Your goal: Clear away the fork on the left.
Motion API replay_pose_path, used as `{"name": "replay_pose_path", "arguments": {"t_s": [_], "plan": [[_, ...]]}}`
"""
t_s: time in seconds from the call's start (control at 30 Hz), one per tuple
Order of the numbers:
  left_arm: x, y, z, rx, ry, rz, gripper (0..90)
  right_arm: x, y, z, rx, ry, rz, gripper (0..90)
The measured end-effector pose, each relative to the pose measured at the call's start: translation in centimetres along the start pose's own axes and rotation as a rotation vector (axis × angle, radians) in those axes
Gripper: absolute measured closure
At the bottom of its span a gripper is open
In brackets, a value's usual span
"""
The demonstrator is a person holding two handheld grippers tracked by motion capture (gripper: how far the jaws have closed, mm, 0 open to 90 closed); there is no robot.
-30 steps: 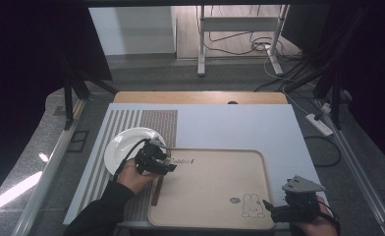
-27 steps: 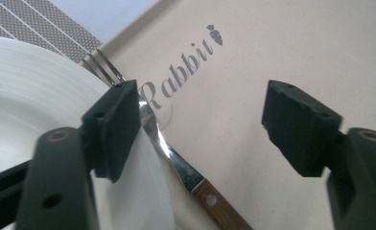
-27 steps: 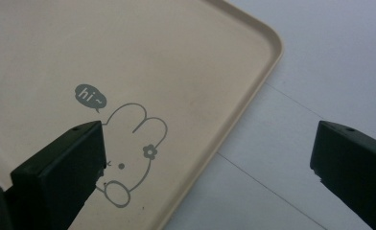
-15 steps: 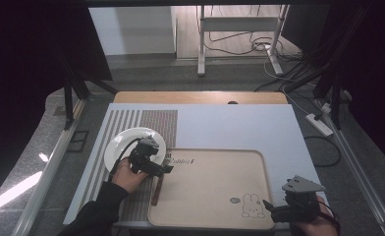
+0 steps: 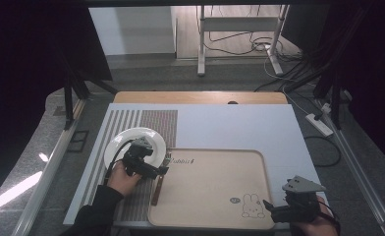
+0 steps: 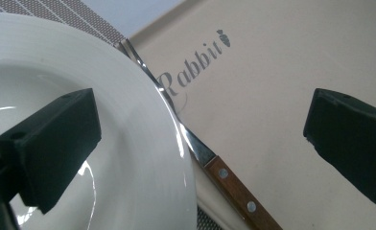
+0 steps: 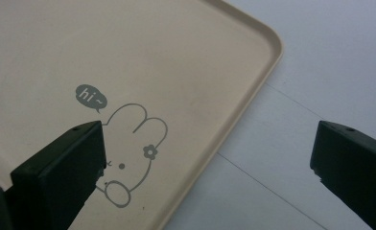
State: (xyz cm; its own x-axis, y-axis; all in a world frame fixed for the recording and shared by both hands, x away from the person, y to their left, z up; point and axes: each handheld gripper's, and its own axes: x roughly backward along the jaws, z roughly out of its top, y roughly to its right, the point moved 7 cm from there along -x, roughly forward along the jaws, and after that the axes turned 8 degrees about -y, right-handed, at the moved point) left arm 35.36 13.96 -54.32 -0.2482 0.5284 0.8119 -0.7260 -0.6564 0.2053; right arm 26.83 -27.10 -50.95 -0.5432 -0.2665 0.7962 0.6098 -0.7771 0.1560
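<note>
A white plate (image 5: 131,140) rests on a striped mat, just left of a beige tray (image 5: 210,196). A fork with a wooden handle (image 5: 156,190) lies along the tray's left rim. My left gripper (image 5: 161,170) hovers open over the plate's near right edge. In the left gripper view, one jaw is over the plate (image 6: 56,62) and the other over the tray (image 6: 272,86), with the fork (image 6: 229,184) between them. My right gripper (image 5: 270,210) stands open at the tray's near right corner. In the right gripper view its jaws straddle the tray rim (image 7: 253,91) near a rabbit drawing (image 7: 133,143).
The striped mat (image 5: 95,182) covers the left part of the white tabletop (image 5: 239,128). A wooden strip (image 5: 200,97) runs along the table's far edge. Beyond it the floor holds cables, a power strip (image 5: 319,124) and metal stand legs.
The left gripper has shifted slightly left and toward the near side, uncovering more of the plate. Plate, fork, tray and right gripper have not moved.
</note>
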Motion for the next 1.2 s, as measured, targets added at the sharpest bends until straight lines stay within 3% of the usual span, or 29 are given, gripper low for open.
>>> {"name": "replay_pose_path", "arguments": {"t_s": [0.47, 0.63, 0.97, 1.2], "plan": [[2.2, 0.4, -2.2, 0.026, 0.033, 0.007, 0.0, 0.0, 0.0, 0.0, -0.001, -0.001, -0.004, 0.0], [3.0, 0.6, -2.9, 0.042, 0.068, -0.017, 0.0, 0.0, -0.1, 0.0, -0.001, -0.002, -0.004, 0.0], [4.2, 0.6, -4.5, 0.075, 0.102, -0.018, 0.0, 0.0, 0.0, 0.0, -0.003, -0.003, -0.005, 0.0], [4.6, 0.9, -5.9, 0.087, 0.094, -0.029, 0.0, 0.0, 0.0, 0.0, -0.003, -0.005, -0.006, 0.0]]}}
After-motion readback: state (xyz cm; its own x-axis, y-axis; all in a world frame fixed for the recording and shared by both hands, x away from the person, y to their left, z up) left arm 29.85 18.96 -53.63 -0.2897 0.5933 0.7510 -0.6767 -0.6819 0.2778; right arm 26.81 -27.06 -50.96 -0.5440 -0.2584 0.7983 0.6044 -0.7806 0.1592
